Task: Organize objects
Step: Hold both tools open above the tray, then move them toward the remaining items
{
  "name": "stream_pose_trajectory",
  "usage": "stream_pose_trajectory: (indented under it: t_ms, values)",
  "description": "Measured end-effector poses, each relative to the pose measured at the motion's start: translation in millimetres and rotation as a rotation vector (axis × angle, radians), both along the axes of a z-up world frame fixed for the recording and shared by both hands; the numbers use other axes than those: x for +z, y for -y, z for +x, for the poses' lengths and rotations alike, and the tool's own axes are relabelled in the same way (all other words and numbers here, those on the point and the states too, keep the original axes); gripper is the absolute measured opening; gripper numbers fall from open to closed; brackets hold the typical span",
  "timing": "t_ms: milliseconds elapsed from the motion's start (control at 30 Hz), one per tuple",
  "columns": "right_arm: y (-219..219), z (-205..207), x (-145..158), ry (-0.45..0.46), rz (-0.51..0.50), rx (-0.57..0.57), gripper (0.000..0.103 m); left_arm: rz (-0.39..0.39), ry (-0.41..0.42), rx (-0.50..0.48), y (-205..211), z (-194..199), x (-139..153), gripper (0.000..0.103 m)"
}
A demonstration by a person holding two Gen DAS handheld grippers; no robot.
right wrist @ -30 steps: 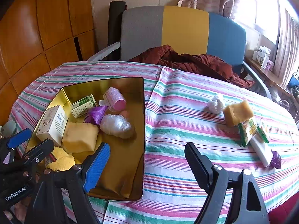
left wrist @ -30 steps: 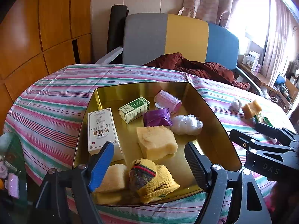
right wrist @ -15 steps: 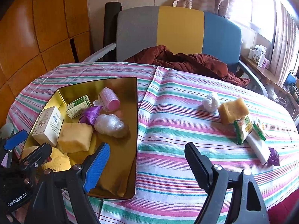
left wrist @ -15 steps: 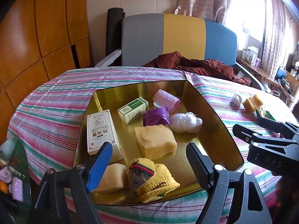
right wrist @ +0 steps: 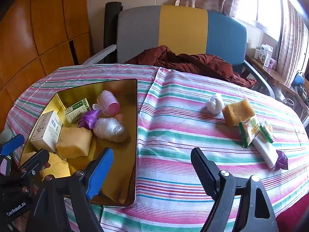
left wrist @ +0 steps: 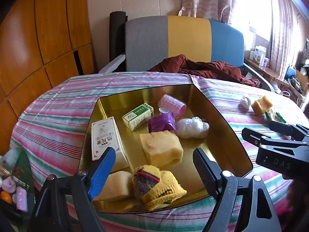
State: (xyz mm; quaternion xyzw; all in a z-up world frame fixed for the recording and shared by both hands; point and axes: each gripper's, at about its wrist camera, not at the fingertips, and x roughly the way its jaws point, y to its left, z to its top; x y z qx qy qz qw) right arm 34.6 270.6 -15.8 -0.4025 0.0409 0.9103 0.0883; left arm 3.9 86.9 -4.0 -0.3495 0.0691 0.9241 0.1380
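A gold tin tray (left wrist: 227, 127) (right wrist: 135, 104) on the striped tablecloth holds a white box (left wrist: 105, 137), a green box (left wrist: 138, 116), a pink roller (left wrist: 171, 104), a purple packet (left wrist: 162, 124), a white plastic wad (left wrist: 193, 127), sponges (left wrist: 161, 147) and a yellow sock (left wrist: 158, 187). My left gripper (left wrist: 152, 164) is open and empty over the tray's near end. My right gripper (right wrist: 150, 164) is open and empty above the cloth beside the tray. To the right lie a white wad (right wrist: 213, 103), a sponge (right wrist: 237, 111), green packets (right wrist: 249, 130), a white bar (right wrist: 265, 151) and a purple packet (right wrist: 282, 159).
A grey, yellow and blue chair (right wrist: 181, 31) with a dark red garment (right wrist: 185, 61) stands behind the table. Wooden panelling (left wrist: 38, 38) is on the left. A small side stand with socks and rollers (left wrist: 13, 183) is at the lower left.
Both grippers have drawn back and risen slightly, so the tray and the loose items sit a little farther off. Both stay open. No object has moved.
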Motion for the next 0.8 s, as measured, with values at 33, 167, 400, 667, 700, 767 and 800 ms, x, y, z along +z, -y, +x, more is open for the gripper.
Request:
stream_pose_trajectory:
  t_ms: [33,167,400,667,700,767,800]
  values:
    - [-1.3,0.2,-0.1,0.001,-0.001,-0.001,0.084,-0.002,-0.003,-0.001,-0.1,0.4,0.5,0.083]
    - [-5.6,0.9,-0.7,0.004,0.001,-0.009,0.084,-0.01,-0.013,-0.005,-1.8,2.3,2.8,0.083]
    - [-24.8,3.5,1.2,0.004,0.007,-0.055,0.084,-0.018,-0.028,-0.011,-2.6,3.7,5.1,0.083]
    - [-67.5,7.9,6.3,0.021,-0.018,-0.139,0.084,-0.026,-0.03,-0.012,-4.4,3.7,5.5,0.083]
    - [-74.6,8.4,6.9,0.026,-0.03,-0.153,0.084,-0.028,-0.03,-0.013,-5.1,3.6,5.3,0.083]
    - [-90.0,9.5,7.9,0.035,-0.059,-0.184,0.084,-0.034,-0.026,-0.016,-7.0,3.8,3.7,0.083]
    - [-97.4,10.5,8.0,0.04,-0.074,-0.198,0.084,-0.036,-0.022,-0.017,-8.1,3.5,2.6,0.083]
